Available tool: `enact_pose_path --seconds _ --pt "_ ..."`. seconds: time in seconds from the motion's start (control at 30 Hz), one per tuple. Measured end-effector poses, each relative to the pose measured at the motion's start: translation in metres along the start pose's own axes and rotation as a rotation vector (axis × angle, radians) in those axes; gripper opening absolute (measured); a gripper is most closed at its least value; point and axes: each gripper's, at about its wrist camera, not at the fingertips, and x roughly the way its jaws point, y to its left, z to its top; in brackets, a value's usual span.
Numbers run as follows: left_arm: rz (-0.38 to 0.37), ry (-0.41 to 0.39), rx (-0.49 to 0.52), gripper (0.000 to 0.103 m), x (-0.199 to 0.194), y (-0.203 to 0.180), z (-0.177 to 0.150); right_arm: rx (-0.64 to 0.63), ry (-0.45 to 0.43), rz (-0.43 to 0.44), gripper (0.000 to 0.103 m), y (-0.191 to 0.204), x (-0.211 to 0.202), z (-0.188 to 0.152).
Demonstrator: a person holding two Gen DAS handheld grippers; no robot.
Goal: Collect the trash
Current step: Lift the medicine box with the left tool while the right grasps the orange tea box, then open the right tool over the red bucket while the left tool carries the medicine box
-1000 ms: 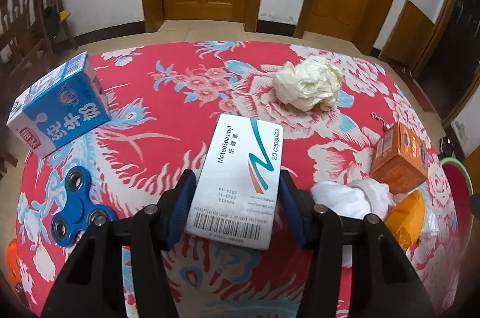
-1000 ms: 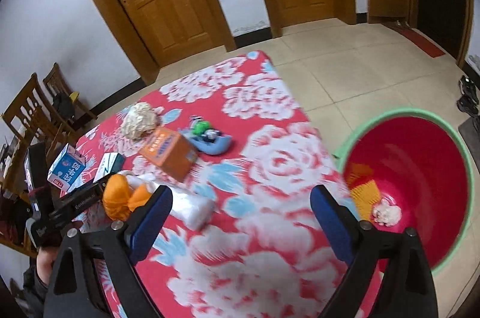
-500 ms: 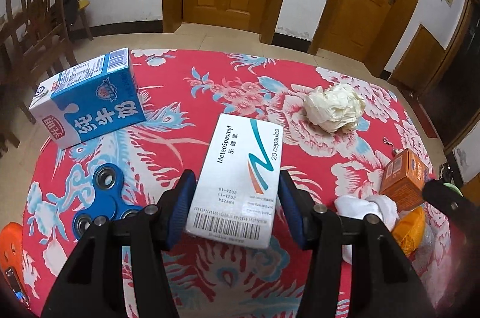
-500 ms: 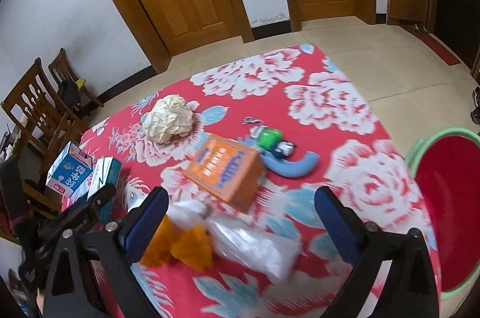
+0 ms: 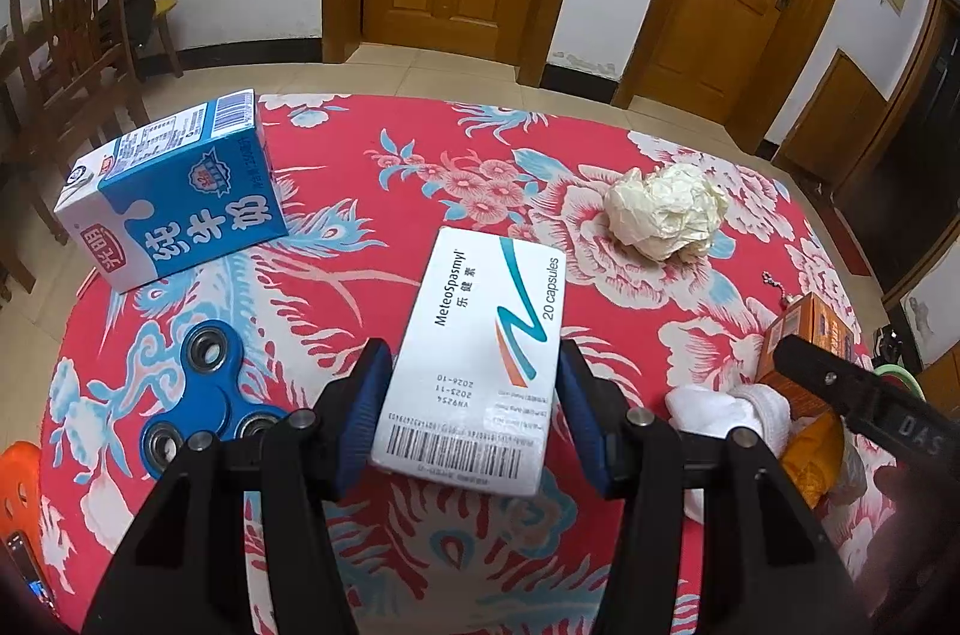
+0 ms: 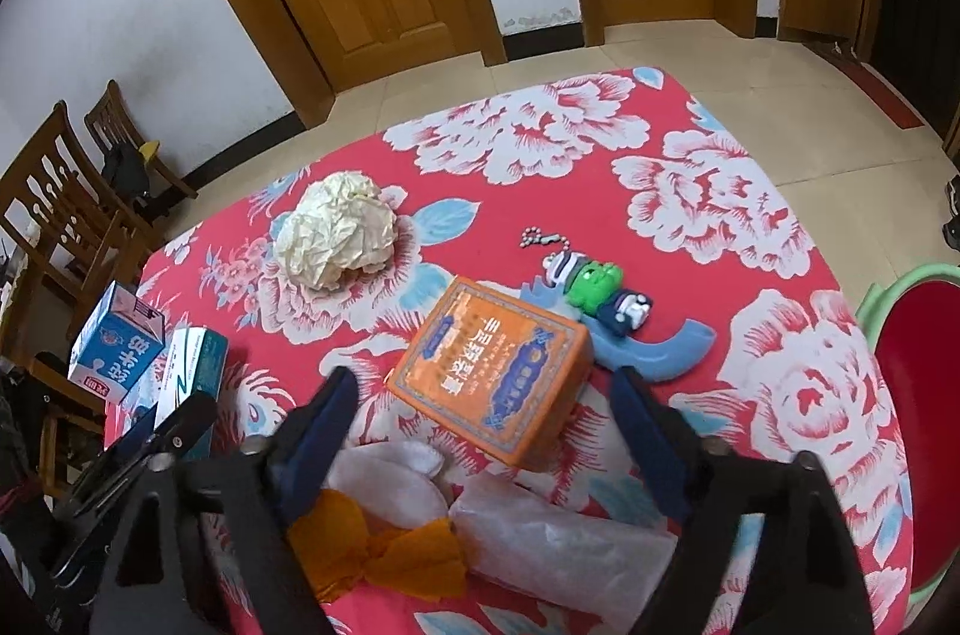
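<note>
My left gripper (image 5: 474, 413) is shut on a white medicine box (image 5: 480, 359) and holds it above the red flowered tablecloth (image 5: 360, 191); the box also shows in the right wrist view (image 6: 192, 377). My right gripper (image 6: 486, 431) is open and empty, its jaws on either side of an orange box (image 6: 498, 371). Below it lie white tissue (image 6: 390, 479), an orange wrapper (image 6: 384, 551) and a clear plastic bag (image 6: 558, 545). A crumpled paper ball (image 6: 336, 239) lies further back; it also shows in the left wrist view (image 5: 666, 209).
A blue milk carton (image 5: 174, 197) and a blue fidget spinner (image 5: 204, 401) lie at the table's left. A green and blue toy keychain (image 6: 600, 293) lies right of the orange box. A red basin with green rim (image 6: 918, 395) stands on the floor. Wooden chairs (image 5: 66, 35) stand at the left.
My left gripper has lifted the medicine box off the table. My right gripper has swung from the basin back over the table and come down around the orange box.
</note>
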Motion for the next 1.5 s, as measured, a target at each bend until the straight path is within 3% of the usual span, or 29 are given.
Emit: enact_pose_path --seconds 0.03,0.33,0.87,1.5 --pt "0.0 0.0 0.0 0.056 0.0 0.0 0.0 -0.005 0.002 0.001 0.069 0.0 0.0 -0.001" --pt "-0.012 -0.006 0.003 0.056 -0.003 -0.001 0.0 -0.015 -0.023 0.022 0.067 -0.002 -0.012 -0.004" --pt "-0.036 -0.03 0.028 0.056 -0.012 -0.012 0.0 -0.028 -0.125 0.013 0.067 -0.019 -0.073 -0.02" --pt "-0.11 -0.071 0.122 0.056 -0.066 -0.063 -0.012 0.034 -0.198 -0.052 0.067 -0.079 -0.135 -0.051"
